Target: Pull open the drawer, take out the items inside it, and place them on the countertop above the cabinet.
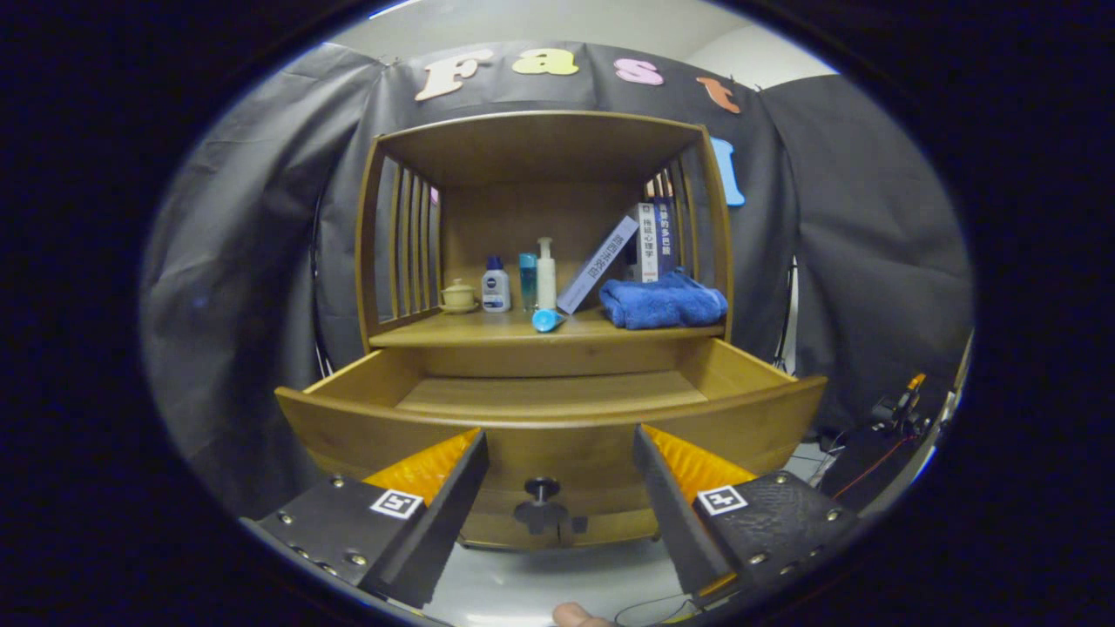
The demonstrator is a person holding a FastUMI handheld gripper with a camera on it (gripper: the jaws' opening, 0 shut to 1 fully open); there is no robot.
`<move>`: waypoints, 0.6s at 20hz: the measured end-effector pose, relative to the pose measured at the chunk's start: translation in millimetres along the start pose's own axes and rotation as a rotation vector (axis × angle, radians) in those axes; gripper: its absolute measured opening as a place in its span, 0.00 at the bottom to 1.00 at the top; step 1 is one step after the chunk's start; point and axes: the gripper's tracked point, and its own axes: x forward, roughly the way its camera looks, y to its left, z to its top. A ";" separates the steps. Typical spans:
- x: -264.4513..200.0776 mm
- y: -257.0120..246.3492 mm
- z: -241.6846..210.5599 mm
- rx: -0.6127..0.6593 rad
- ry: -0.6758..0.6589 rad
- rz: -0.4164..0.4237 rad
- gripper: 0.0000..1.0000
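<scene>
Gripper: the gripper (557,470) sits low in the frame, its two fingers spread wide apart and gripping nothing; the dark drawer knob (541,489) shows in the gap between them, touched by neither.
Drawer: the wooden drawer (366,418) is pulled out, its curved front running across the lower middle of the frame just beyond the fingertips; the bare board of its floor shows, though the near part behind the front is hidden, so I cannot tell whether anything lies there.
Cabinet: the wooden cabinet (540,139) fills the centre of the frame, with slatted sides and an open shelf above the drawer.
Countertop: the countertop (453,331) is the shelf board right above the drawer, centre frame.
On the countertop, left: a small lidded cup (458,294) on a saucer, then a white bottle with blue cap (496,285), a slim blue-green bottle (528,280) and a pale pump bottle (546,273), all upright and close together.
On the countertop, front centre: a light blue tube (547,320) lying at the edge.
On the countertop, right: a folded blue towel (664,302); behind it upright books (652,239), with one white book (598,265) leaning against them.
Bottom centre of frame: what may be a fingertip (575,616) of the person.
</scene>
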 end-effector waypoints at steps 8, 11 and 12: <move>44.6 24.7 -84.9 -0.046 0.116 -0.001 0.98; 50.7 30.1 -91.8 0.055 0.117 0.023 0.98; 51.1 32.0 -96.9 0.065 0.131 0.027 0.98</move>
